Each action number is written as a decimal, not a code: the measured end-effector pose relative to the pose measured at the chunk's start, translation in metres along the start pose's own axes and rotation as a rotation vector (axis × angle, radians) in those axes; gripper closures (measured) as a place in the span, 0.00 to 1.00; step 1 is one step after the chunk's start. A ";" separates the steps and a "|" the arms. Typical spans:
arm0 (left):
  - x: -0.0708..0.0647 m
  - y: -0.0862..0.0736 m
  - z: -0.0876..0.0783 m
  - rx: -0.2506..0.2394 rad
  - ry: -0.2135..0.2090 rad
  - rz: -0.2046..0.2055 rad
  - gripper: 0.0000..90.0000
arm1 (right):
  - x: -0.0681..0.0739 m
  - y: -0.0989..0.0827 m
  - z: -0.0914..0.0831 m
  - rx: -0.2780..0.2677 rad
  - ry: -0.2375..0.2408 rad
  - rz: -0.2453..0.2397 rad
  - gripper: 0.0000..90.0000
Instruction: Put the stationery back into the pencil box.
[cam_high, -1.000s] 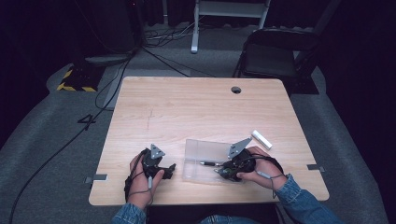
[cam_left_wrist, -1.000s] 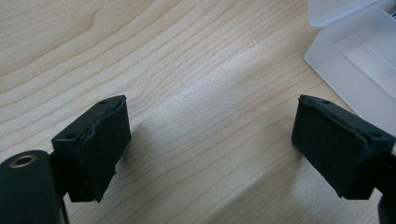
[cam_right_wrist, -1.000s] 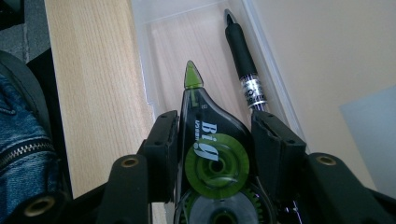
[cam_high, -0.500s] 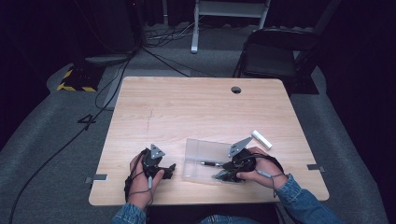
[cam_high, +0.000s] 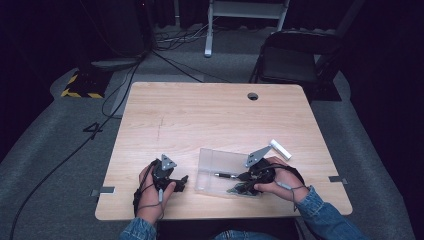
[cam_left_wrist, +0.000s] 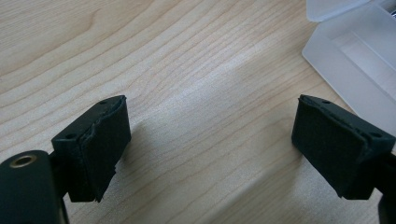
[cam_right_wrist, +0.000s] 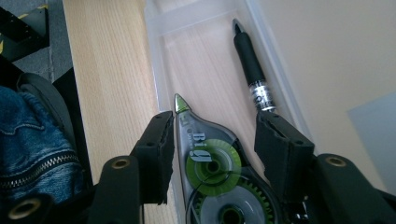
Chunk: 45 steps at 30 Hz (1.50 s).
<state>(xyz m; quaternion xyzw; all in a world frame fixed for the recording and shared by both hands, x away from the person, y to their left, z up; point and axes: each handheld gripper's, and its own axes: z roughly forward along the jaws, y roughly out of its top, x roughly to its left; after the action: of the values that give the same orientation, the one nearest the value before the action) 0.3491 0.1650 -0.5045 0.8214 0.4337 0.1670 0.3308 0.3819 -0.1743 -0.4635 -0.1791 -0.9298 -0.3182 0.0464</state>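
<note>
A clear plastic case (cam_high: 212, 161) lies open near the table's front edge. In its tray lie a black pen (cam_right_wrist: 250, 60) and a correction tape dispenser (cam_right_wrist: 210, 163) with green wheels. My right gripper (cam_right_wrist: 215, 123) reaches into the tray (cam_right_wrist: 159, 56), and its jaws have just been opening. The dispenser sits between them, with a gap at the right pad (cam_right_wrist: 273, 140). In the high view the right gripper (cam_high: 239, 184) is at the case's right end. My left gripper (cam_left_wrist: 210, 140) stands open over bare wood, left of the case (cam_left_wrist: 355, 51); the high view has it (cam_high: 181, 181) near the front edge.
A small white cylinder (cam_high: 280, 149) lies on the wooden table (cam_high: 210, 115) just behind my right hand. A round cable hole (cam_high: 253, 96) is at the table's far side. A dark folding chair (cam_high: 292, 62) stands beyond the table.
</note>
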 end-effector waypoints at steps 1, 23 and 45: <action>0.000 0.000 0.000 0.000 0.000 0.000 0.13 | 0.000 0.000 -0.001 -0.007 -0.003 -0.004 0.54; 0.000 0.000 0.000 -0.001 0.000 0.000 0.13 | -0.018 0.000 -0.061 -0.228 -0.192 0.068 0.48; 0.000 0.000 0.000 0.000 0.000 0.001 0.13 | -0.066 -0.031 -0.093 -0.196 -0.450 0.217 0.53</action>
<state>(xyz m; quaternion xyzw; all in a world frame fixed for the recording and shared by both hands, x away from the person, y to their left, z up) 0.3494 0.1648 -0.5045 0.8215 0.4332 0.1670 0.3309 0.4300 -0.2741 -0.4207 -0.3476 -0.8569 -0.3519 -0.1453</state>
